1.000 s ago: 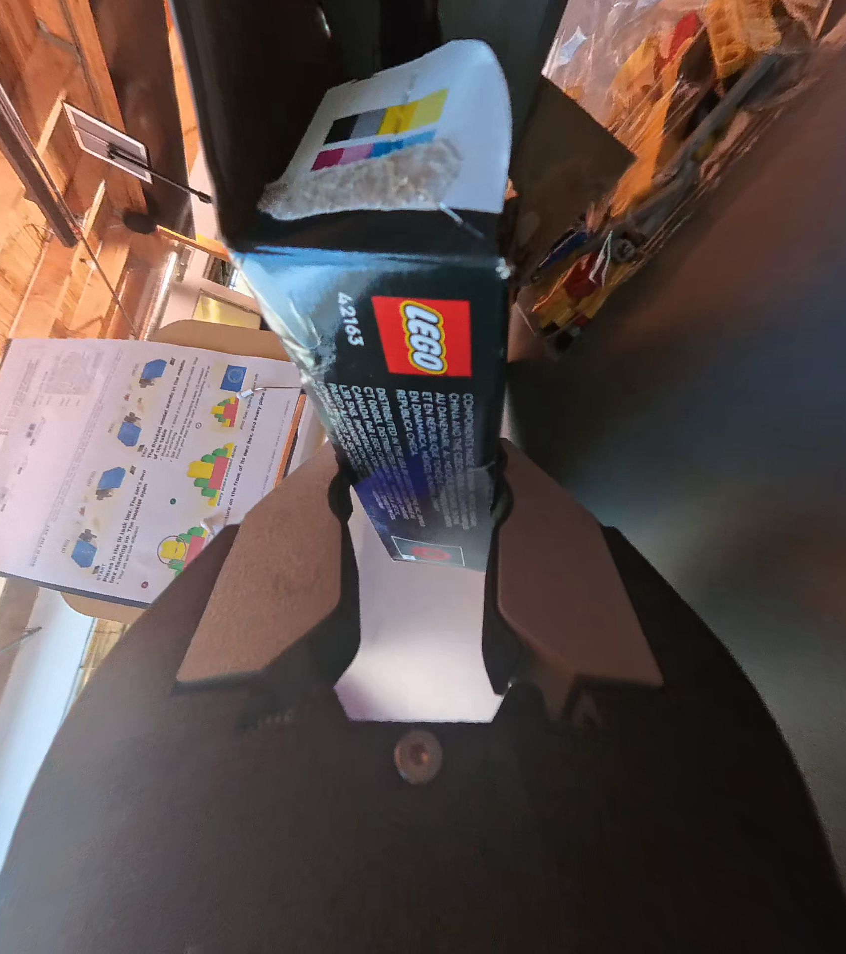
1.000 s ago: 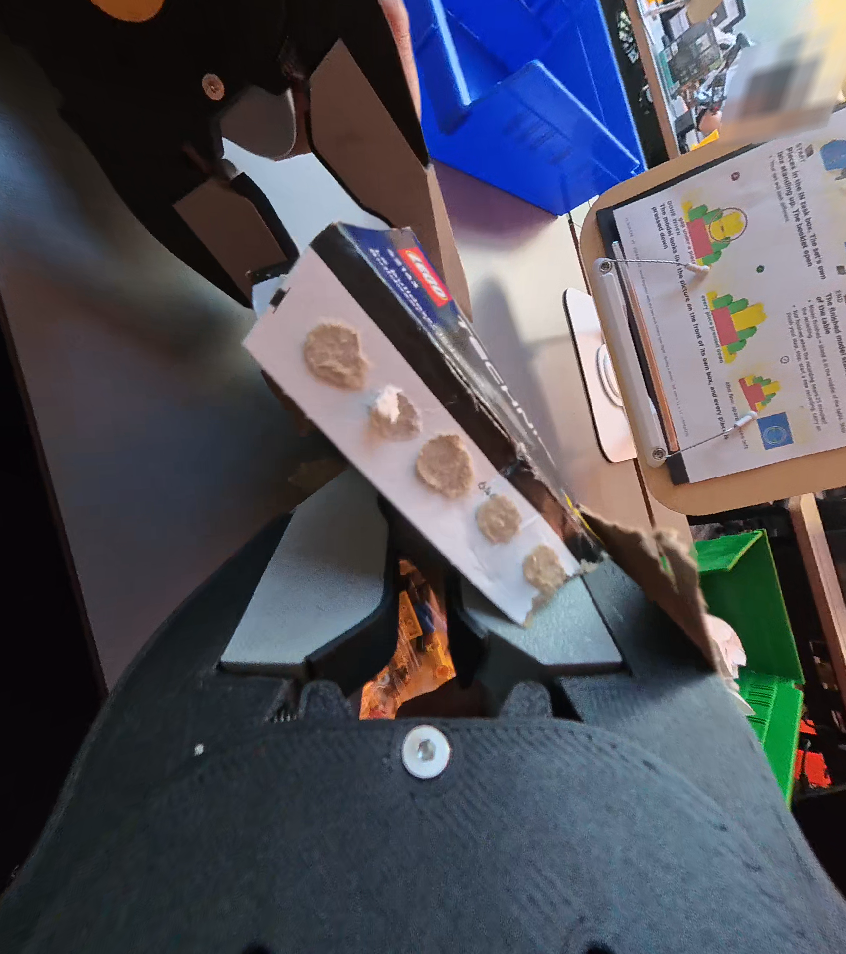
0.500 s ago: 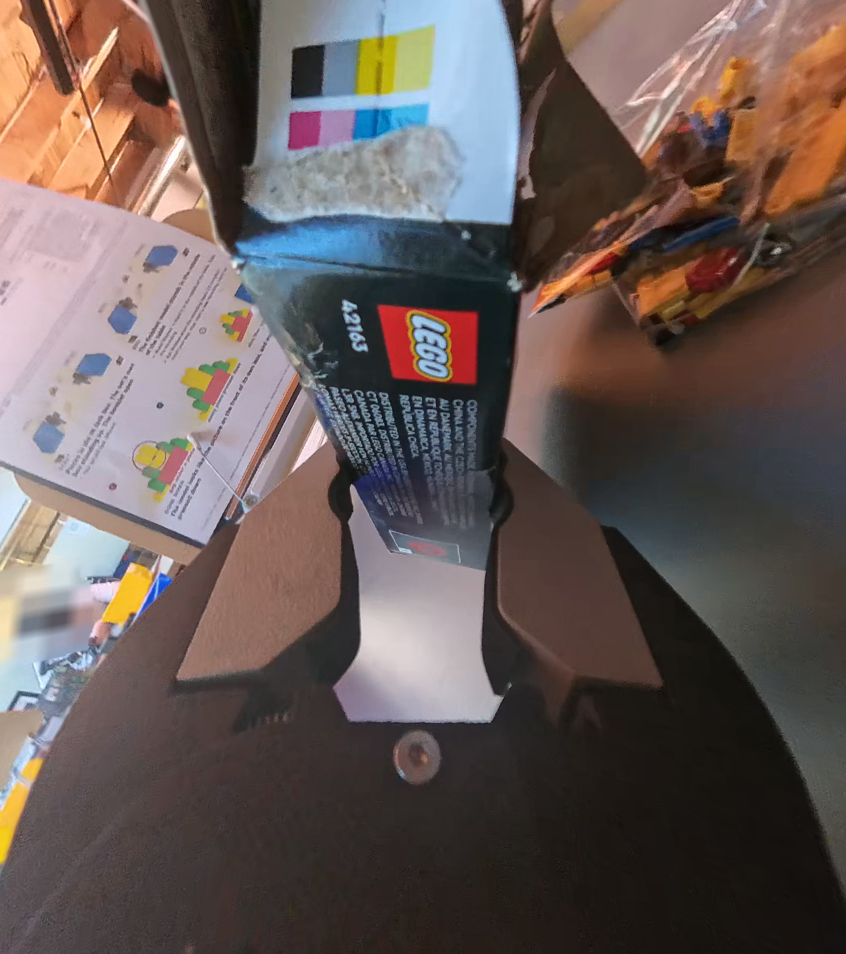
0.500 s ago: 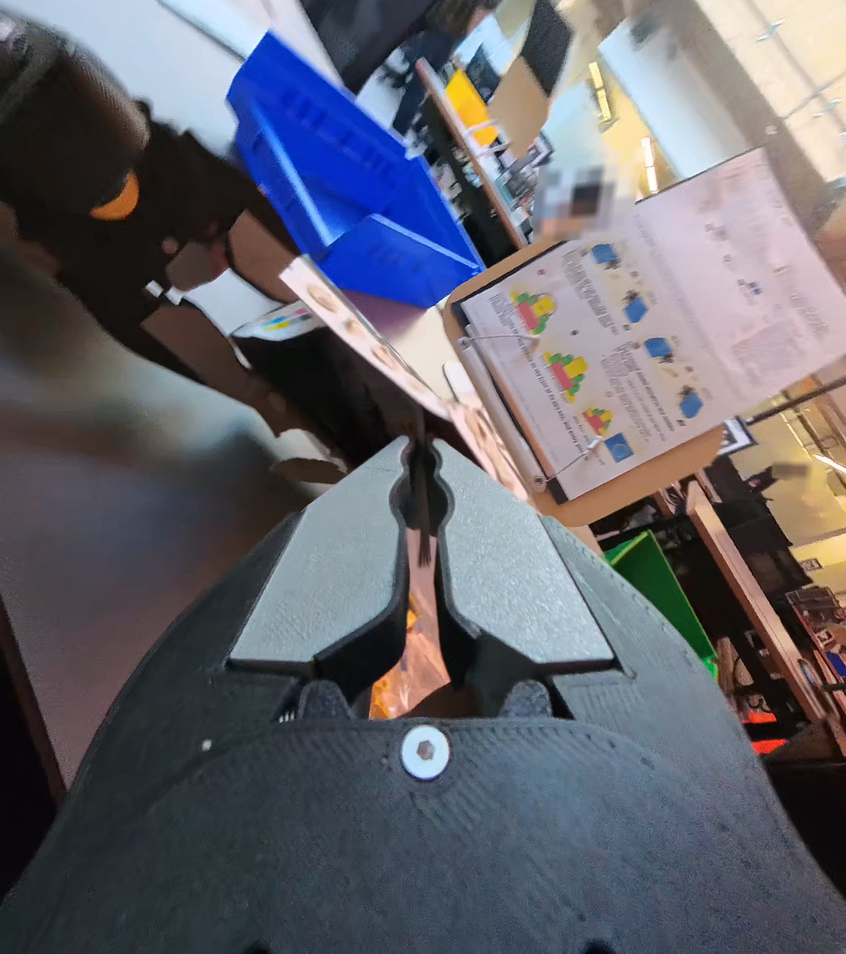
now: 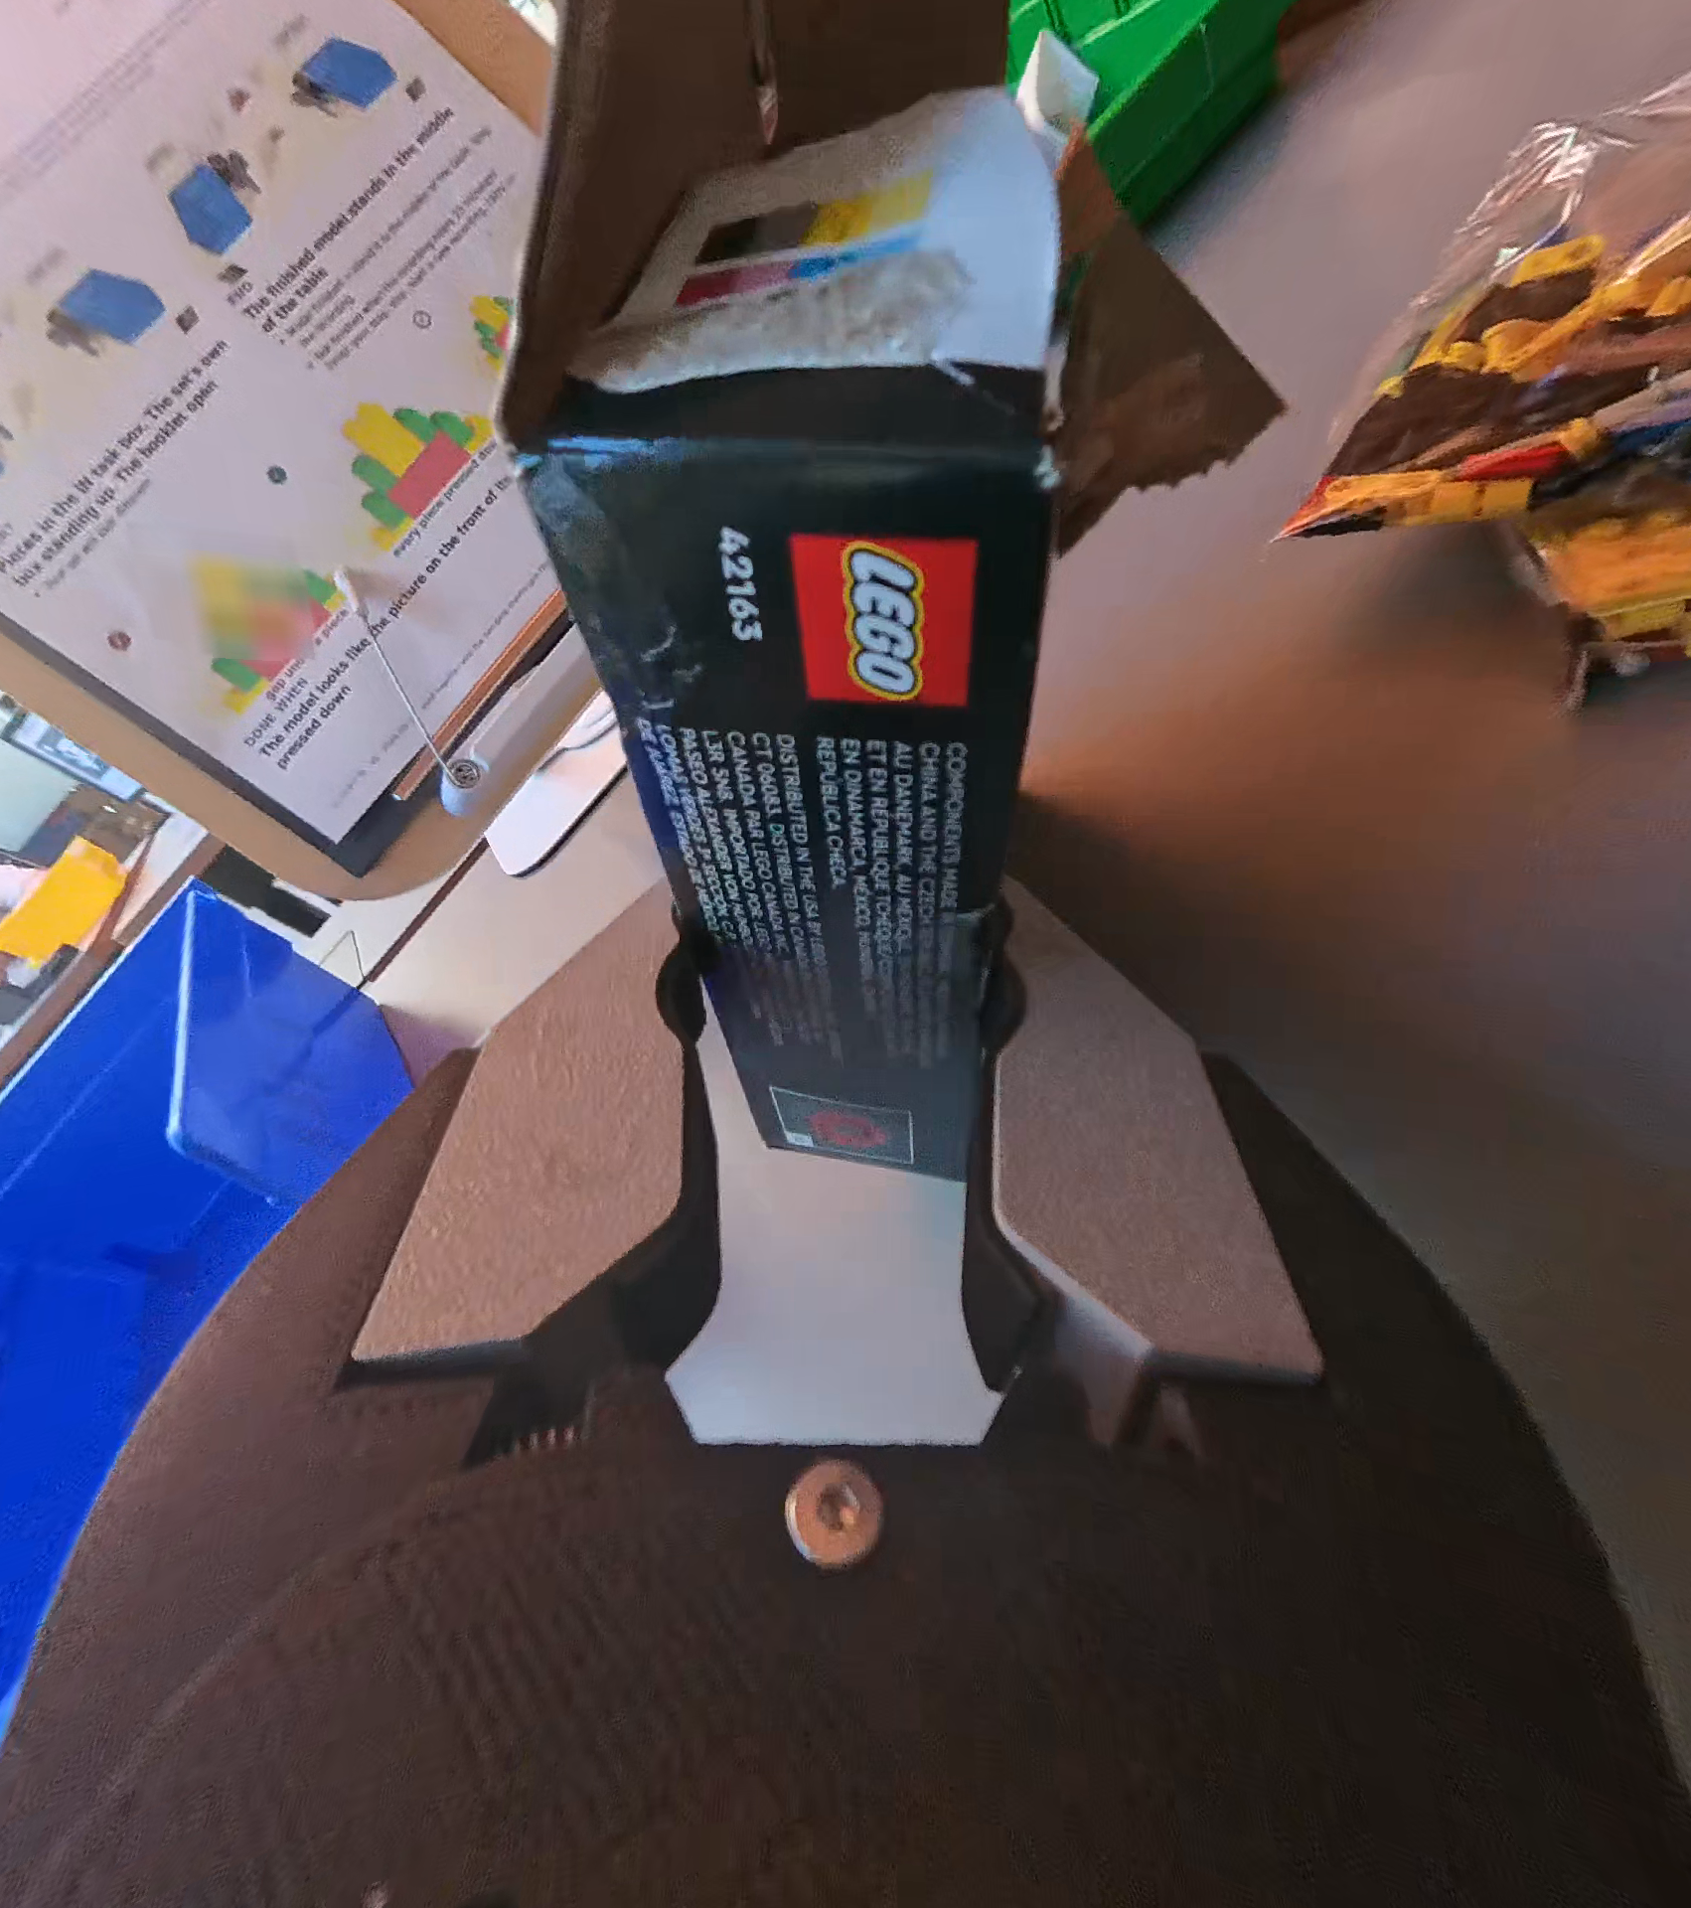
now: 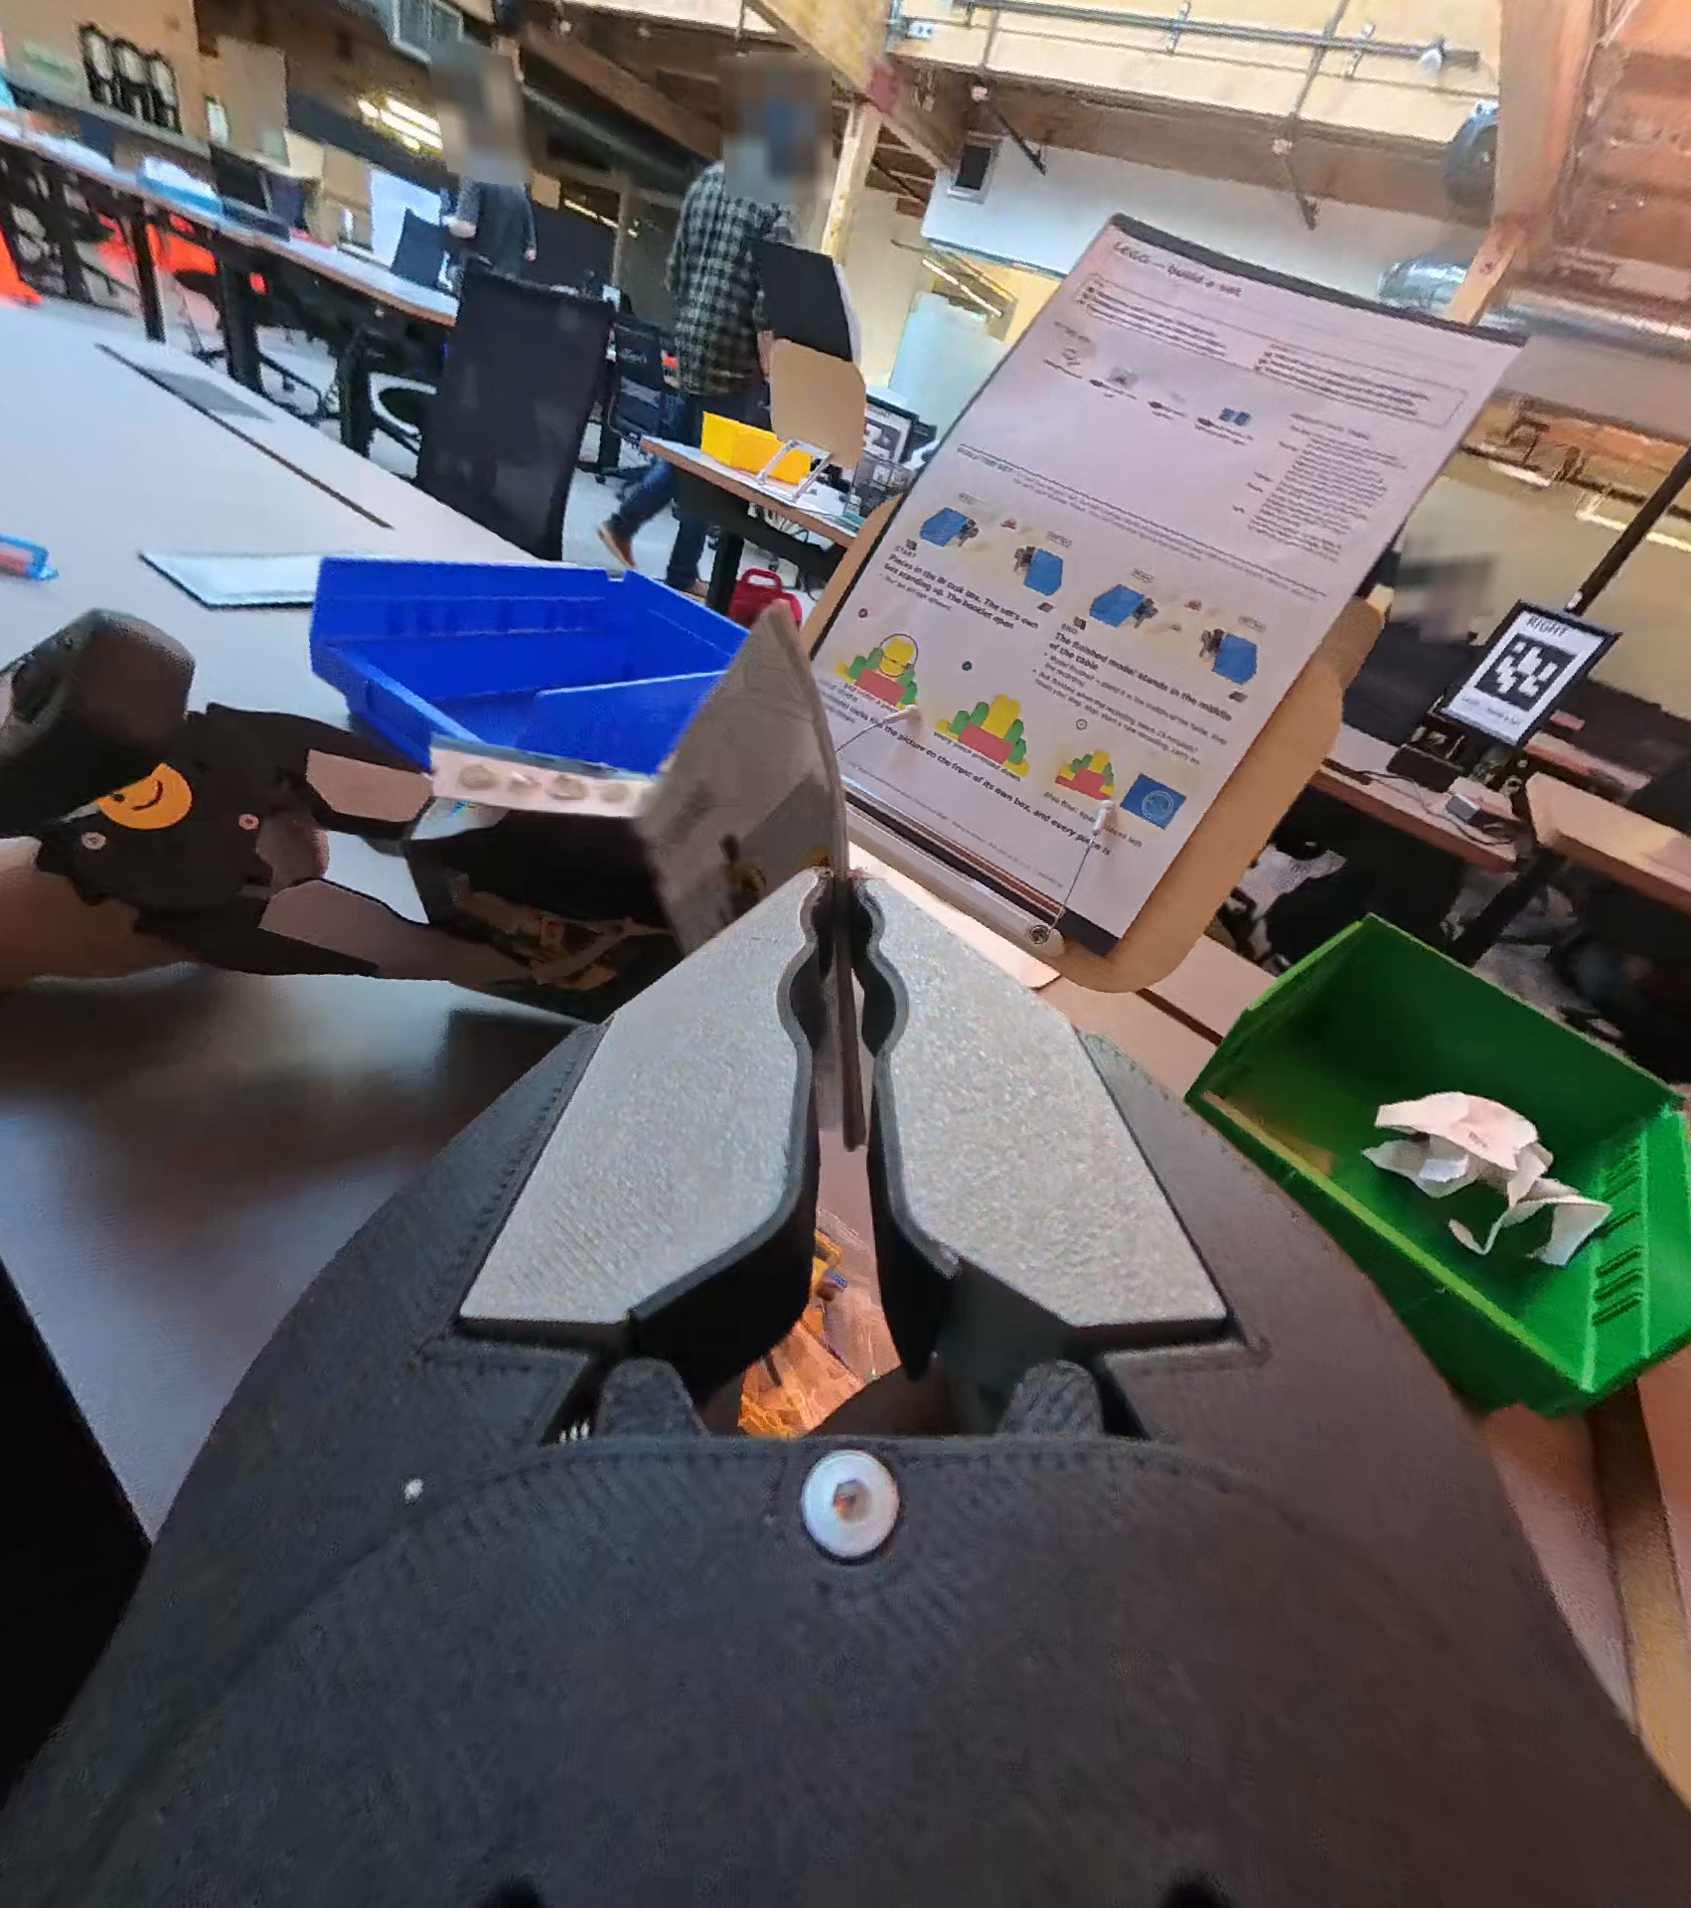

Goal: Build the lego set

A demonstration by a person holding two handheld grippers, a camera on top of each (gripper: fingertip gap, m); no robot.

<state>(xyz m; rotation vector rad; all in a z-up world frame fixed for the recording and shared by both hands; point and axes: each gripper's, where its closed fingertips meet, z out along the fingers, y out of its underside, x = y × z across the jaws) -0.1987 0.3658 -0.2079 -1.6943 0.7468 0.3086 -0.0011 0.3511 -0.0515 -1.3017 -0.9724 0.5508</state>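
Observation:
My left gripper (image 5: 836,940) is shut on the narrow side of a black lego box (image 5: 821,723), held off the dark table with its torn end open. In the right wrist view the left gripper (image 6: 408,857) holds the box (image 6: 532,888) at the left, a person's hand behind it. My right gripper (image 6: 841,919) is shut on a thin grey card flap (image 6: 754,774) that reaches from the box's open end. A clear bag of yellow, red and blue pieces (image 5: 1564,413) lies on the table to the right of the box.
An instruction sheet on a wooden stand (image 6: 1130,619) stands behind the box. A blue bin (image 6: 511,661) sits to the stand's left. A green bin (image 6: 1595,1270) holding crumpled paper (image 6: 1471,1167) is at the right. People and desks are in the background. The left gripper's tips are roughly 25 cm from the right gripper's.
Both views have swung round, so the blue and green bins now show. My right gripper, still shut on the flap, has drawn back from the box. The left grip is unchanged.

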